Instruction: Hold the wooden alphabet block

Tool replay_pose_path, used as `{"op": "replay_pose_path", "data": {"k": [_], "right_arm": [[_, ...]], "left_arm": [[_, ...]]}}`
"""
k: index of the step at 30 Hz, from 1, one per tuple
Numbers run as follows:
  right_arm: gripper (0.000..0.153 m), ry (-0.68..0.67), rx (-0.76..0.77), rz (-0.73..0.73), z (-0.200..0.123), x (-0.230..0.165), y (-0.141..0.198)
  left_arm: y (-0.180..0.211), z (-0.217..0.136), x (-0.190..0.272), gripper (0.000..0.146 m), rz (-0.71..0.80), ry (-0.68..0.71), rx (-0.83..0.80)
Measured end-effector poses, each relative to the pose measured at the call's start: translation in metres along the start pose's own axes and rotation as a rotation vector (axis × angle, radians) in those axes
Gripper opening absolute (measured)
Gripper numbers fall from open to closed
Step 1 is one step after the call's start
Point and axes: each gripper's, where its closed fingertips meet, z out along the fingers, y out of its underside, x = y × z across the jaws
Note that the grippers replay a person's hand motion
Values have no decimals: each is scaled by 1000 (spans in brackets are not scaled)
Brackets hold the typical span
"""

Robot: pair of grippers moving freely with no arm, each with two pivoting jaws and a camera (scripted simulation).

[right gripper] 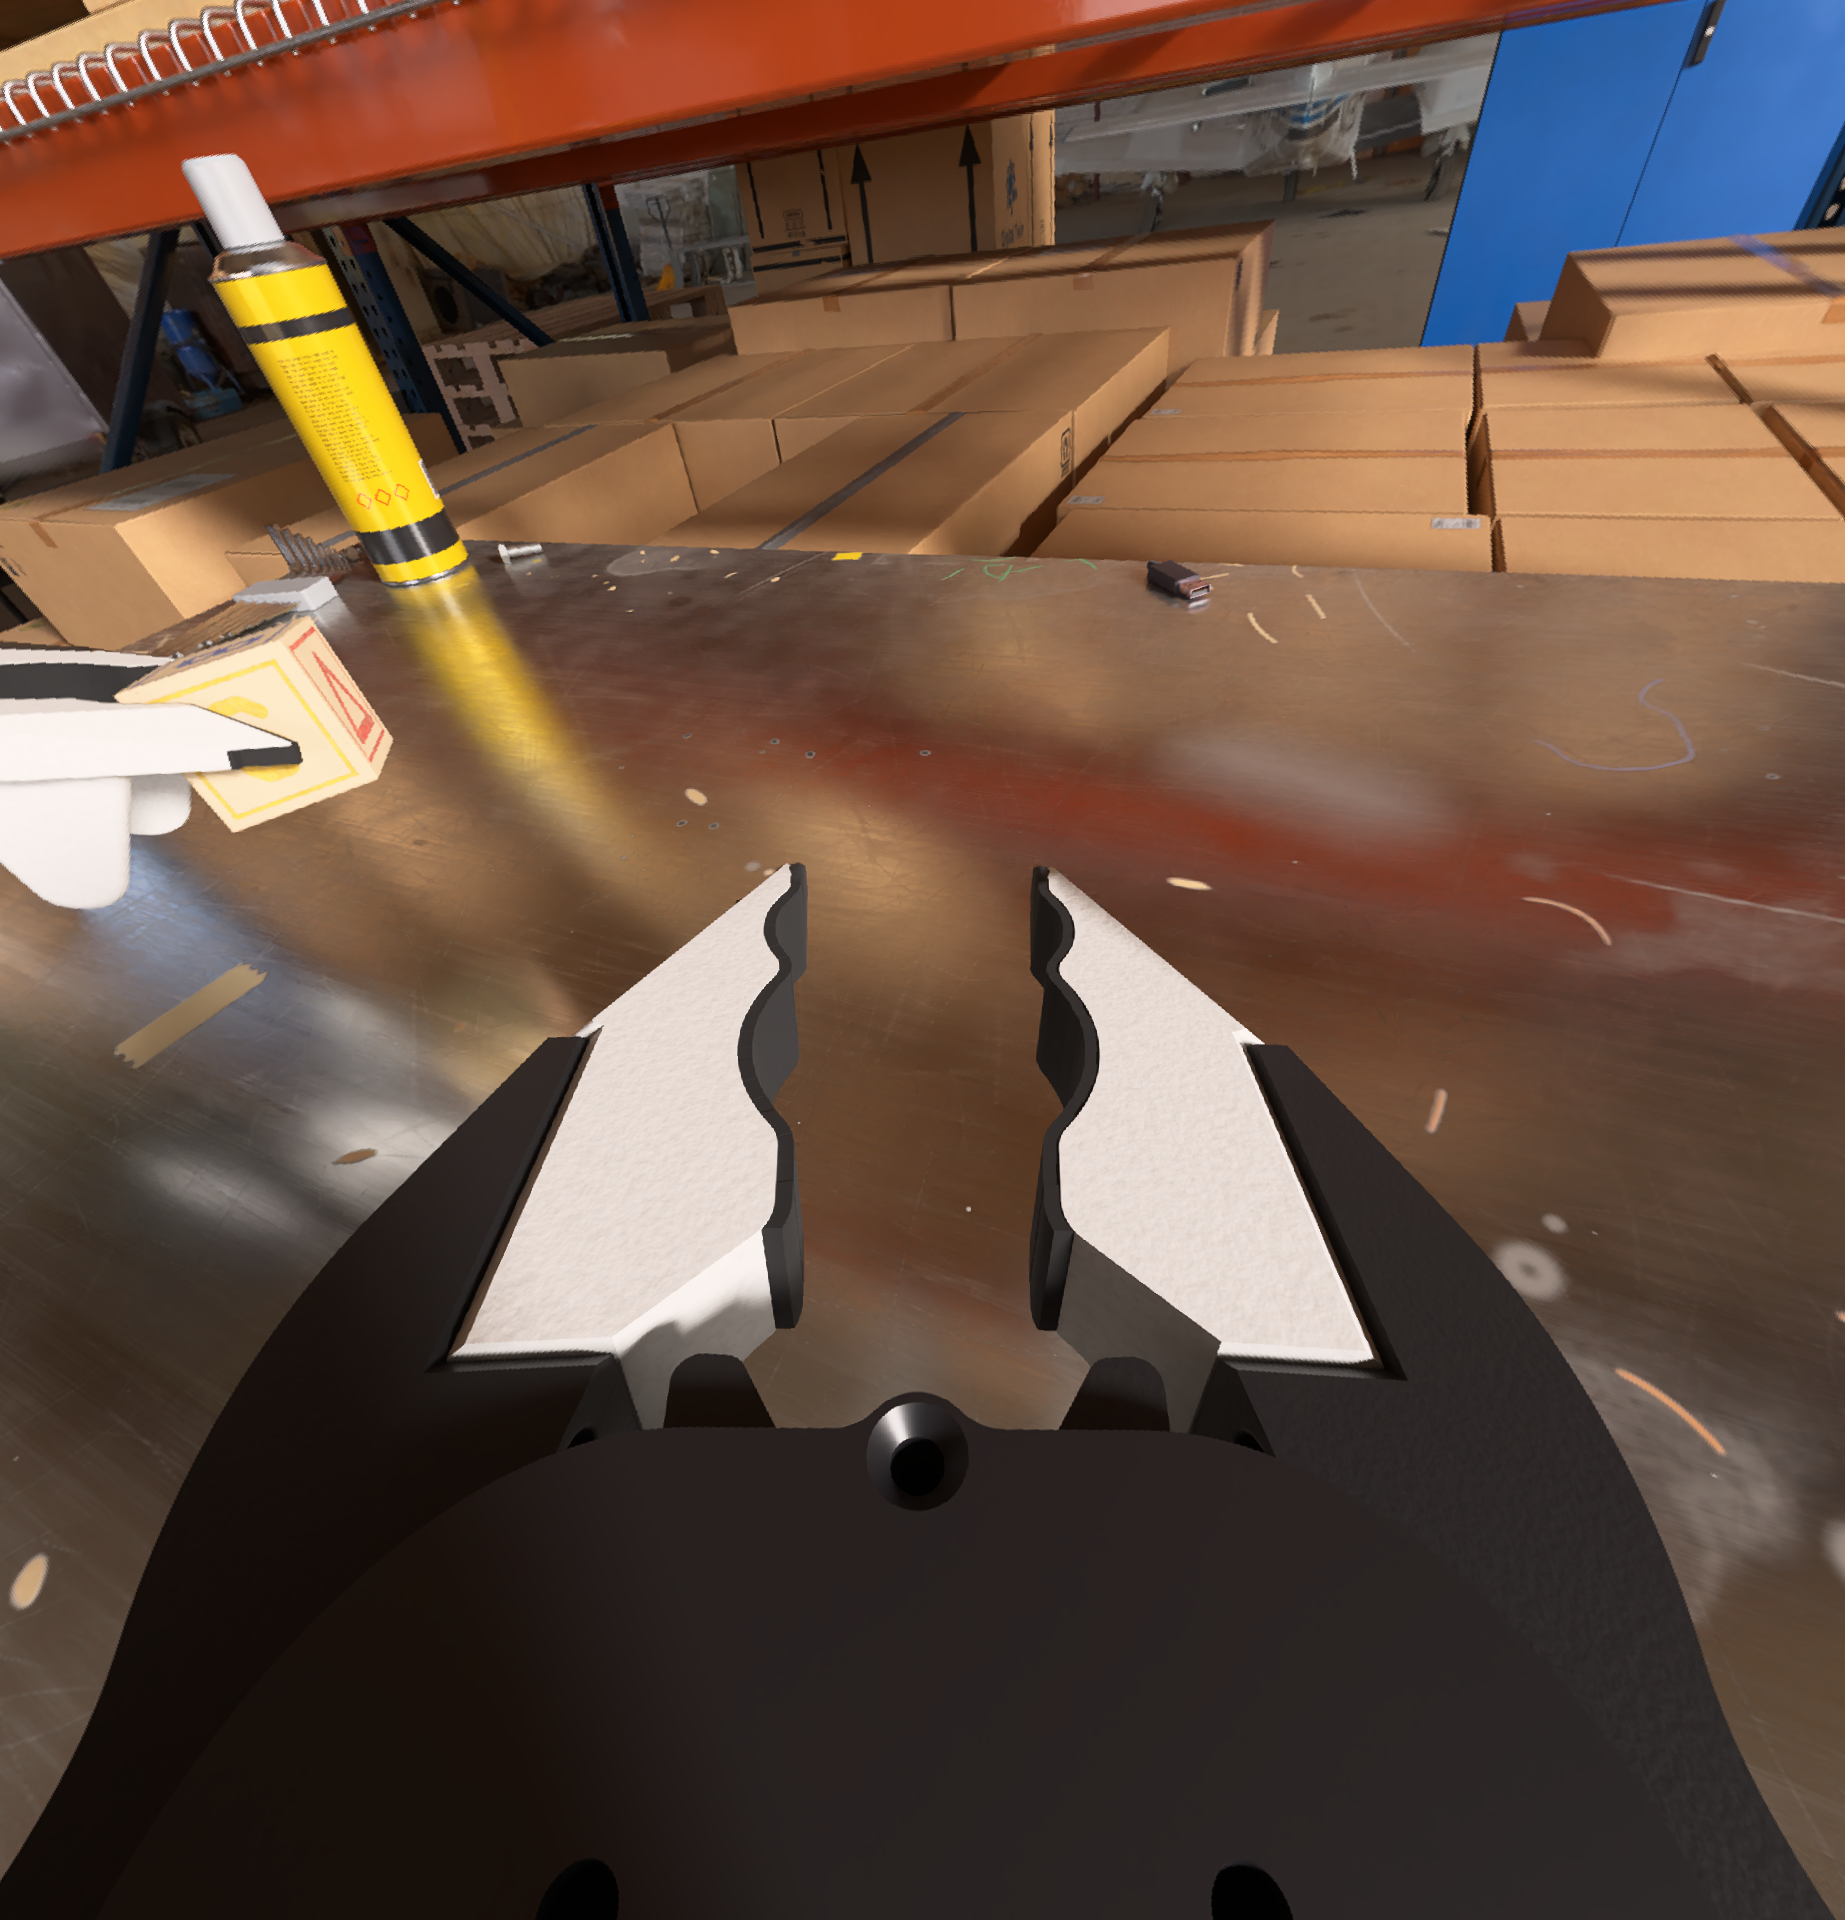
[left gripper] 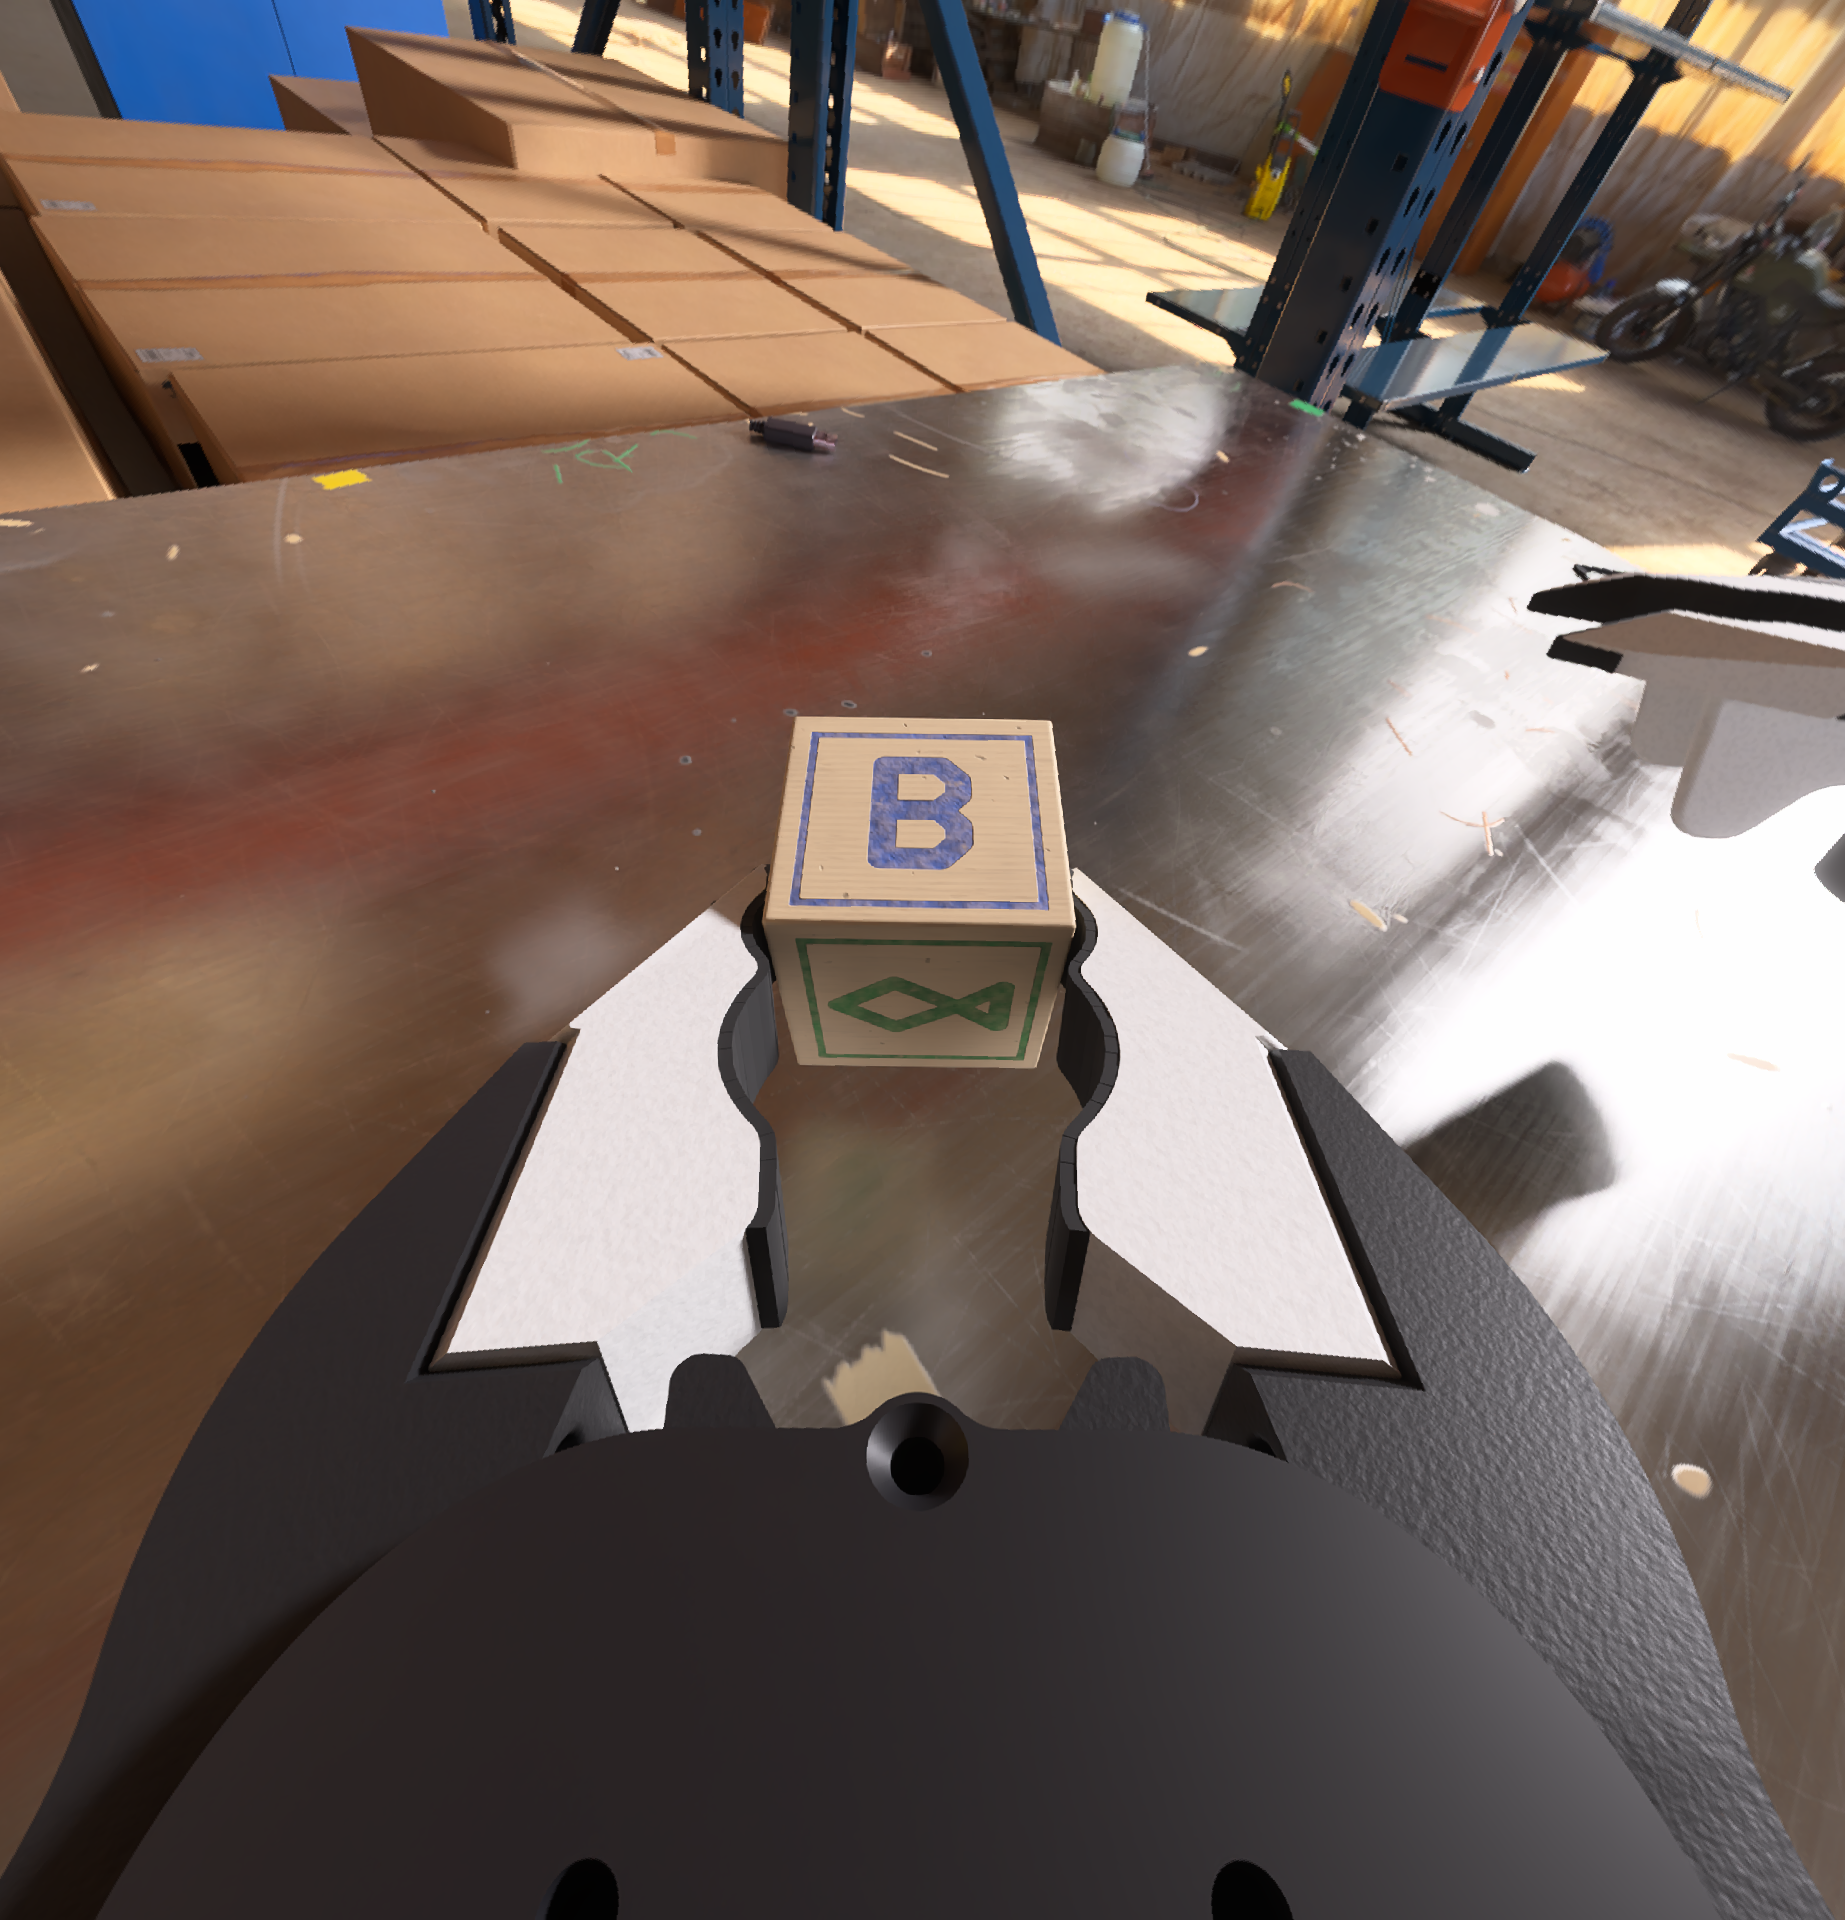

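Item: wooden alphabet block [left gripper: 918, 894], clamped at the fingertips of the left gripper [left gripper: 918, 935].

Block sits between both tips, apparently lifted clear of the metal table [left gripper: 378, 727]; the hold looks achieved, leaving only to keep it steady. Right gripper [right gripper: 918, 883] hangs well off to the side, fingers apart, nothing between them. Yellow spray can [right gripper: 326, 395] stands far ahead of it, small dark plug [right gripper: 1178, 582] beyond.

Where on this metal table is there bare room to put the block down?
The widest bare stretch lies ahead of the right claw, running to the small dark plug by the far edge of the table. It is crowded at the far left corner, around the yellow spray can and where the left claw holds the block.
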Motion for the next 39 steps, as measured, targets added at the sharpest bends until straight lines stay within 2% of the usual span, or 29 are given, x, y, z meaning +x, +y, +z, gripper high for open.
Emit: {"op": "replay_pose_path", "data": {"k": [11,17,28,39], "right_arm": [[43,-4,23,-13,-12,-1,-4],[45,-9,5,-30,-7,-4,0],[45,43,3,-145,-15,-4,1],[45,43,-18,-176,2,-4,3]], "left_arm": [[3,-4,11,52,19,2,-17],[7,0,13,52,63,-6,-40],[-9,4,-4,52,-2,-11,32],[-7,8,-11,52,8,-19,8]]}}
